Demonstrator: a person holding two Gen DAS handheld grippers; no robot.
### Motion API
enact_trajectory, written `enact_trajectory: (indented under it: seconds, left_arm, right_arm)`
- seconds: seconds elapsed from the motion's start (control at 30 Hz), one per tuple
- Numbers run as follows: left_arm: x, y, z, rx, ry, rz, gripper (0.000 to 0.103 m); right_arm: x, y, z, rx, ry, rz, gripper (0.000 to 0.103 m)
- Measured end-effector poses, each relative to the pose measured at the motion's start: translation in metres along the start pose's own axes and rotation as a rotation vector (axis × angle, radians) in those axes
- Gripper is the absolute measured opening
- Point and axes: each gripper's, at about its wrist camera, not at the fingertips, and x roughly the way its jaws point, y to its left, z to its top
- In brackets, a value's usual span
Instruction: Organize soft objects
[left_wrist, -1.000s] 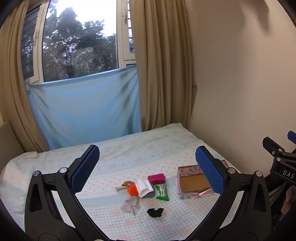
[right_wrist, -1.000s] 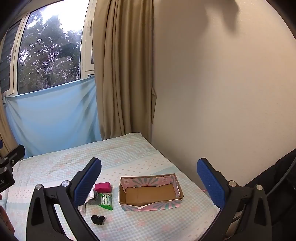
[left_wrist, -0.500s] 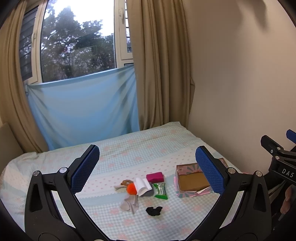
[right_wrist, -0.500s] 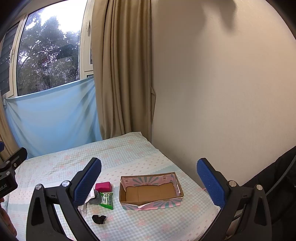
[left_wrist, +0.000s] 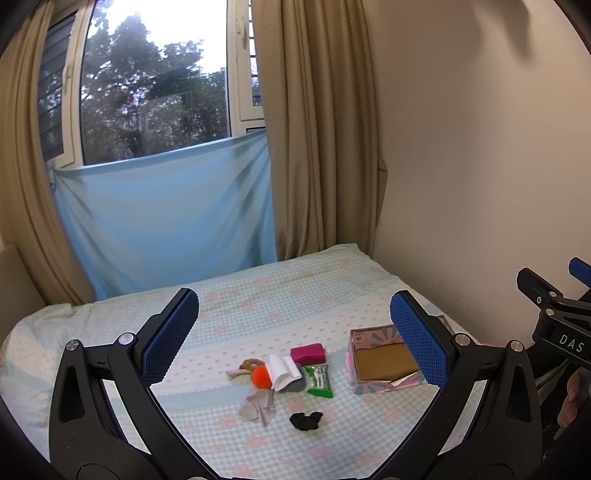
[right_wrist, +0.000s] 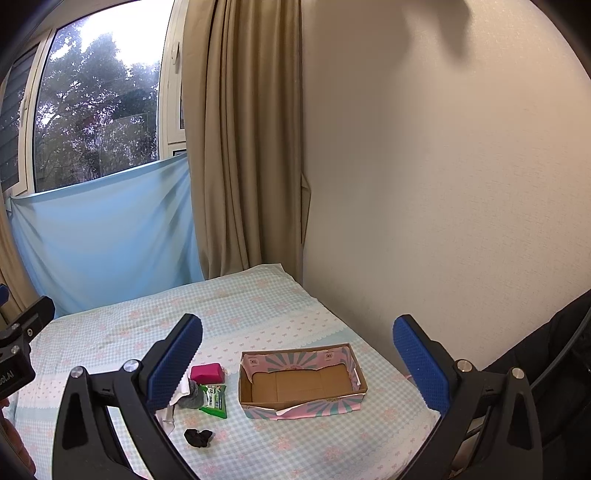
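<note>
Both of your grippers hang released and empty above the bed (left_wrist: 258, 295), jaws spread wide: the left gripper (left_wrist: 293, 332) faces the pile, the right gripper (right_wrist: 297, 349) faces the box (right_wrist: 301, 384). Over the last second the left view has drawn back a little, so the pile sits smaller and lower between its fingers. The right view has barely shifted. That reads as settling into a start pose, and no item has been picked or boxed yet.

Take the box as your landmark. It lies open and empty, its near wall torn and sagging outward. Just left of it lies the green packet (left_wrist: 318, 380), with the pink block (left_wrist: 307, 352) behind that. Further left are the white folded piece (left_wrist: 283, 371) over a grey lump, the orange pompom (left_wrist: 261, 377) and a small brown toy (left_wrist: 250, 365). The grey cloth (left_wrist: 257, 404) and black scrunchie (left_wrist: 306, 420) lie left of the box and nearer you, each clear of the cluster.

Room is good in front of the box and around the scrunchie. The wall (right_wrist: 443, 184) stands close to the right of the box, and the bed edge runs there too, so bring items in from the left or from above.
</note>
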Motion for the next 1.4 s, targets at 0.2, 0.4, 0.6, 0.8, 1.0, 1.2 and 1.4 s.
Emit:
enact_trajectory:
  seconds: [0.2,0.4,0.6,0.8,1.0,1.2,1.4]
  left_arm:
    - [0.0004,-0.0018,0.0016,0.000,0.002,0.000,0.103]
    - [0.0005,0.0001,0.0031,-0.007,0.002,0.001,0.103]
    - [0.0006,0.0011,0.0032,-0.007,0.001,0.003,0.103]
    - [0.0020,0.0002,0.0030,-0.004,0.003,0.004,0.103]
    - [0.0032,-0.0007,0.0032,-0.007,0.003,0.002,0.103]
    - [0.0026,-0.0014,0.0038,-0.007,0.002,-0.004,0.103]
    - [0.0015,-0.0013,0.0038,-0.006,0.001,-0.012,0.103]
  right_arm:
    - [-0.0007,0.0007,-0.0034,0.002,-0.002,-0.003,0.103]
    - [-0.0006,0.0011,-0.0070,0.007,-0.004,-0.002,0.103]
    - [-0.0007,-0.0003,-0.0075,0.010,-0.002,-0.002,0.103]
    - [-0.0011,-0.0008,-0.0069,0.014,-0.002,-0.005,0.103]
    - [-0.0014,-0.0017,-0.0062,0.019,-0.001,-0.007,0.103]
    - [-0.0033,-0.0007,-0.0078,0.016,-0.009,-0.012,0.103]
    - [-0.0042,-0.0015,-0.0085,0.019,-0.010,-0.014,0.103]
